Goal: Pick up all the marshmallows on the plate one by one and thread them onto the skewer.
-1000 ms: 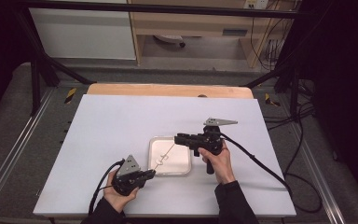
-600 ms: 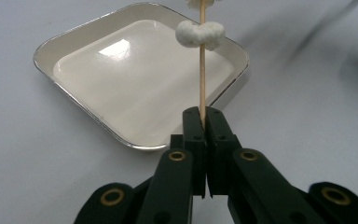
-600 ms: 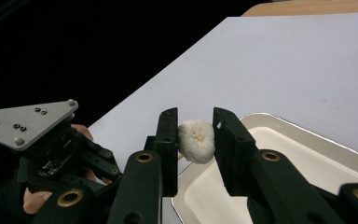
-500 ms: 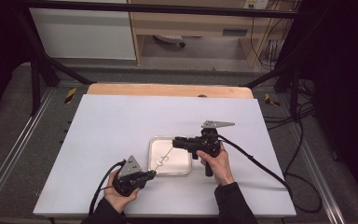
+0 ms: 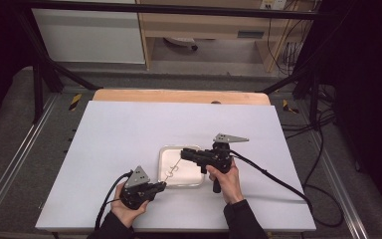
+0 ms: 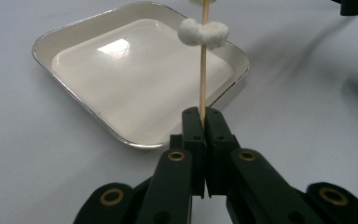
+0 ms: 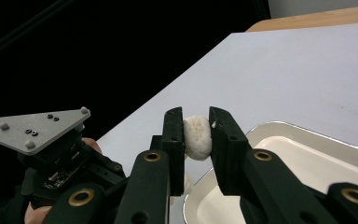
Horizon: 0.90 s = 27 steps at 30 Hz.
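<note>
My left gripper (image 6: 203, 114) is shut on the near end of a thin wooden skewer (image 6: 203, 79), which slants up over a shallow white tray (image 6: 121, 79). One white puffy piece (image 6: 203, 33) is threaded on the skewer, and another shows at the frame's top edge. In the high view the left gripper (image 5: 163, 185) sits at the tray's (image 5: 189, 172) near left corner. The right gripper (image 5: 184, 153) meets the skewer's far tip. Its jaws have just been closing and now press on a white puffy piece (image 7: 196, 137); the right gripper (image 7: 196, 114) hangs over the tray's edge (image 7: 307, 154).
The tray rests on a white tabletop (image 5: 129, 134) with a wooden strip (image 5: 179, 96) along the far edge. Black cables trail from both grippers toward the near and right sides. Dark frame posts and floor surround the table.
The right gripper has edged slightly left and toward the near side over the tray, with its jaws tighter on the white piece. The left gripper and skewer have stayed put.
</note>
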### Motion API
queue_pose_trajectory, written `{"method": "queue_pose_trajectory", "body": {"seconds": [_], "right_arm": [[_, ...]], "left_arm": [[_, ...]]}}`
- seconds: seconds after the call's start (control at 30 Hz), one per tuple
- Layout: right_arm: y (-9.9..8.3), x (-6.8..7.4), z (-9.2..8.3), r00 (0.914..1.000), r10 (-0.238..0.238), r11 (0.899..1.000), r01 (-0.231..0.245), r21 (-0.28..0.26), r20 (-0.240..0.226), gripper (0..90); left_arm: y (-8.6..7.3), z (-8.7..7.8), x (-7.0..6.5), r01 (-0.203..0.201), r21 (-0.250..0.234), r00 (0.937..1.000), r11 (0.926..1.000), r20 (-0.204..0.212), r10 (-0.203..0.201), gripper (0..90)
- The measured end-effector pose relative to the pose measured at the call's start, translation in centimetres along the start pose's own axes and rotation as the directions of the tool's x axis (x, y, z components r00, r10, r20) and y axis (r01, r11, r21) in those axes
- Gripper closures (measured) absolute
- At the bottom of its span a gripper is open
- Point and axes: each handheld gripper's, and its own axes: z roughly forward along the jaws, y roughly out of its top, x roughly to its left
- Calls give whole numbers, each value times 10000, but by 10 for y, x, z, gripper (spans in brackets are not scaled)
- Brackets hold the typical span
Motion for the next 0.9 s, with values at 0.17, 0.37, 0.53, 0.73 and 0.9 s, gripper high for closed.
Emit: {"method": "queue_pose_trajectory", "body": {"seconds": [0.17, 0.37, 0.53, 0.73, 0.9], "right_arm": [[-5, -1, 3, 9998, 120, 9999, -120, 2, -141, 776], [-9, 0, 5, 9995, 220, 9997, -222, -75, -232, 780], [-12, 1, 7, 9997, 186, 9998, -187, -48, -170, 782], [-15, 3, 8, 9999, 84, 9999, -84, -74, -88, 784], [-17, 5, 7, 10000, 22, 9999, -23, -106, -96, 785]], "left_arm": [[0, 1, -1, -142, 82, 9999, 9999, -24, 142, 885], [-1, 2, -1, -136, 130, 9999, 9998, -21, 136, 886], [-1, 3, -2, -167, 163, 9999, 9997, -19, 167, 885], [-2, 5, -2, -176, 221, 9998, 9996, 4, 176, 886], [-2, 5, -3, -203, 224, 9998, 9995, 32, 202, 886]]}}
